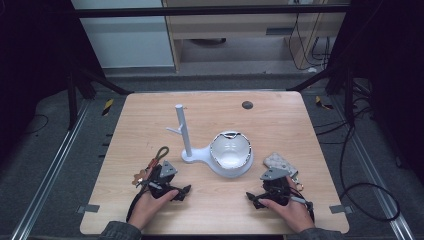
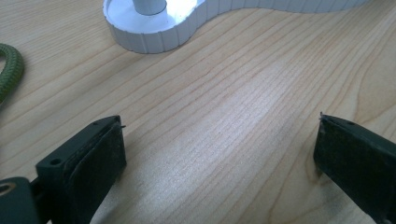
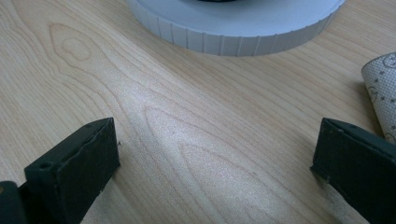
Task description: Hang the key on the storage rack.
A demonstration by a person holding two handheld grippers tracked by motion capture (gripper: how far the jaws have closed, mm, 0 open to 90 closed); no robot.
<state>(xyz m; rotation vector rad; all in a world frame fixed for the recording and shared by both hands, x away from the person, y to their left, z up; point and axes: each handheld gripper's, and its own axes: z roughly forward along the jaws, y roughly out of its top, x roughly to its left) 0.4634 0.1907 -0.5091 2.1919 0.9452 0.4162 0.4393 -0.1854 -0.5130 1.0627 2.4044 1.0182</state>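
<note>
In the high view, a wooden table (image 1: 210,125) carries a white stand (image 1: 187,150) near its middle: a post with a short side branch rises from a round foot, and that foot joins a wider round base on its right. A white bowl (image 1: 230,150) with a dark-speckled rim sits on that wider base. The left gripper (image 1: 182,192) lies low on the table at the near left, a hand (image 1: 145,207) behind it. Just beyond it lies a keyring (image 1: 150,167) with a green cord loop and brown tags, close to the gripper's far side. The right gripper (image 1: 252,197) rests at the near right under the other hand (image 1: 290,210). A pale patterned pouch (image 1: 280,162) lies just beyond it, near the bowl's right side. A small dark disc (image 1: 247,105) sits toward the far edge.

In the left gripper view, the jaws stand wide apart with bare wood between them. The ribbed foot of the stand (image 2: 149,35) lies ahead, well apart from the jaws, and the green cord (image 2: 11,67) curves in at the left edge.

In the right gripper view, the jaws are spread wide too, over bare wood. The ribbed base (image 3: 233,28) lies ahead, and the pouch's corner (image 3: 383,93) shows just beside the right jaw.
</note>
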